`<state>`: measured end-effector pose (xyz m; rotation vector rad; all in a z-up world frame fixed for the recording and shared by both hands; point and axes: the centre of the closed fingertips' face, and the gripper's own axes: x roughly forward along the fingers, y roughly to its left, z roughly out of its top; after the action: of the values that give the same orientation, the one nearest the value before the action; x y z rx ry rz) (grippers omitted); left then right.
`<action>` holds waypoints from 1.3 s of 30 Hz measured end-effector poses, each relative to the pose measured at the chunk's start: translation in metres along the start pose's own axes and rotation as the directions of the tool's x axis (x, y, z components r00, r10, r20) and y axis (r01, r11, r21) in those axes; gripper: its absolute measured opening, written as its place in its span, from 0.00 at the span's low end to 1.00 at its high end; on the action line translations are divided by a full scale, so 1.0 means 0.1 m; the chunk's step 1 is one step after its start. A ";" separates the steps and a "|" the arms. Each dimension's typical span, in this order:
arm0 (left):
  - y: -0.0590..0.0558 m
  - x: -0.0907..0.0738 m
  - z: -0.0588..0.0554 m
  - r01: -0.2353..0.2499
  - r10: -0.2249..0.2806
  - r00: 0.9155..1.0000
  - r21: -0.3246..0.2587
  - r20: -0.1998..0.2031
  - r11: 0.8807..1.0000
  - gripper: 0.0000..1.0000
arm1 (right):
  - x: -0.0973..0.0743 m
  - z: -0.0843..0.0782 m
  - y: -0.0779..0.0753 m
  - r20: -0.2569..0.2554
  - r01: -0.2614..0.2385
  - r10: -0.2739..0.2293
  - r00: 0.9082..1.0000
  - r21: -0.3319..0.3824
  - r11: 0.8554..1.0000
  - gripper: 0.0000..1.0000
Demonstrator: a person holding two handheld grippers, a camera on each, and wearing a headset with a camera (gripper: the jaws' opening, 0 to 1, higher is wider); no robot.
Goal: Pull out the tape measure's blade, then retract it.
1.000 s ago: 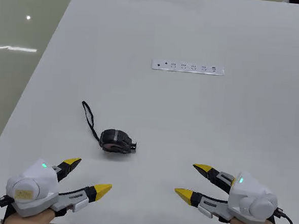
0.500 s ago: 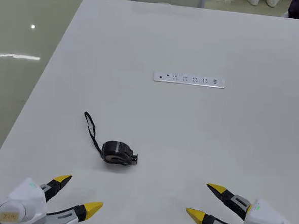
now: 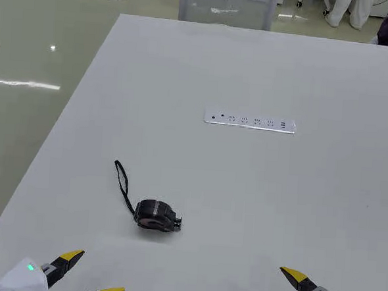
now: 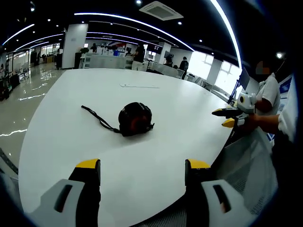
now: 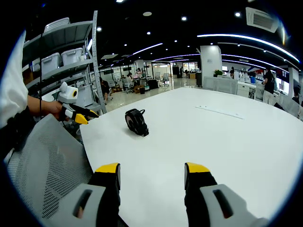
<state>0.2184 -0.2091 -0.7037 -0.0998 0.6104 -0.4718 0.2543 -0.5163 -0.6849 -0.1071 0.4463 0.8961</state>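
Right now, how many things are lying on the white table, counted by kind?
tape measure: 1
power strip: 1
total: 2

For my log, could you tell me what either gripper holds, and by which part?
Nothing: left gripper and right gripper are open, apart from the tape measure.
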 end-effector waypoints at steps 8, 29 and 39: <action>0.05 -0.06 -0.04 -0.010 0.011 1.000 -0.021 0.006 1.000 0.71 | -0.06 -0.03 -0.01 -0.003 0.015 -0.015 1.000 0.005 1.000 0.56; -0.05 0.00 -0.06 -0.003 0.003 1.000 -0.016 -0.009 1.000 0.71 | -0.07 -0.07 -0.01 -0.009 0.020 -0.020 1.000 0.011 1.000 0.57; -0.10 -0.02 -0.01 -0.006 0.005 1.000 -0.011 -0.009 1.000 0.70 | -0.07 -0.07 -0.01 -0.007 0.022 -0.022 1.000 0.013 1.000 0.57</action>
<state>0.2125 -0.2174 -0.7013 -0.1062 0.6222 -0.4639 0.2490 -0.5237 -0.6889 -0.1033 0.4562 0.8716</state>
